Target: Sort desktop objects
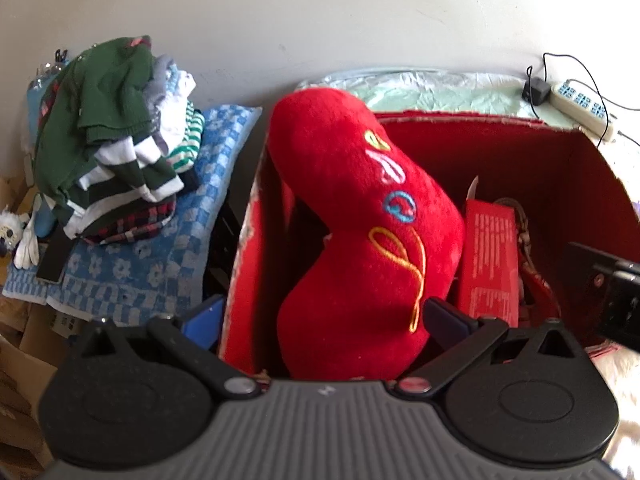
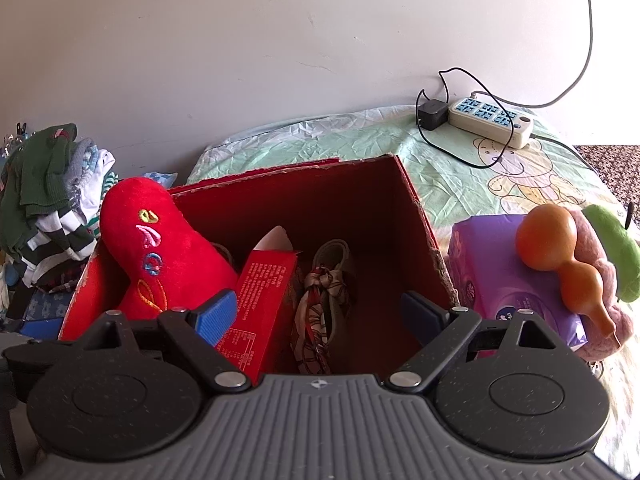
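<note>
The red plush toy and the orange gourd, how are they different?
The red plush toy is fuzzy with colored stitching; the orange gourd is smooth, shiny and plain. The plush toy stands leaning inside the red box, poking above its rim; the gourd lies outside it, on the purple pack. The plush toy looks bigger. Both have a narrower middle, and neither tool holds them.

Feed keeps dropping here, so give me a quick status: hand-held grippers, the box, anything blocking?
Left hand-held gripper open around red plush. Right hand-held gripper open, empty, over red box. Gourd on purple pack, unsorted.
</note>
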Available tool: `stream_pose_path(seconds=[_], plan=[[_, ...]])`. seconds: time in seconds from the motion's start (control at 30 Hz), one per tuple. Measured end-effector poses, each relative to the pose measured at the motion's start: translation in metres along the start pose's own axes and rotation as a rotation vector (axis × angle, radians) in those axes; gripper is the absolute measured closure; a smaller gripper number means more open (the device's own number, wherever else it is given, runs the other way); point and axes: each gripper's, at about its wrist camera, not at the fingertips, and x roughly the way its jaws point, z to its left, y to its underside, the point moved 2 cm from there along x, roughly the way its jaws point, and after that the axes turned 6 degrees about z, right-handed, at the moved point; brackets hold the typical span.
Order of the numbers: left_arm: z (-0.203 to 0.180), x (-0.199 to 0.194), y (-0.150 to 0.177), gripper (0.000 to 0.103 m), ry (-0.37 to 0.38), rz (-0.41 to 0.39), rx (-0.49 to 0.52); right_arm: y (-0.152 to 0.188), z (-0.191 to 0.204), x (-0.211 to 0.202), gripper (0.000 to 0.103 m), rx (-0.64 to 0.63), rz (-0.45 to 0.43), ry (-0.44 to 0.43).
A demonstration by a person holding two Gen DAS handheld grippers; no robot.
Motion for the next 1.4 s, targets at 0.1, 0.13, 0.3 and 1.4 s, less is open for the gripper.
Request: stream_pose_path(seconds=[0.1, 0.13, 0.3, 1.4], plan=[[0.003, 0.003, 0.000, 0.001, 0.014, 0.007, -0.012, 0.001, 0.000, 0.000, 0.012, -0.004, -0.001, 0.004], [0.004, 0.004, 0.000, 0.001, 0.018, 0.012, -0.016, 0.001, 0.000, 0.000, 0.012, -0.004, 0.000, 0.004], [0.005, 0.005, 0.000, 0.001, 0.027, 0.013, -0.023, 0.001, 0.001, 0.000, 0.012, -0.005, 0.000, 0.008], [0.005, 0.015, 0.006, 0.000, 0.039, 0.011, -0.046, 0.006, 0.007, 0.006, 0.013, -0.030, 0.033, 0.000]])
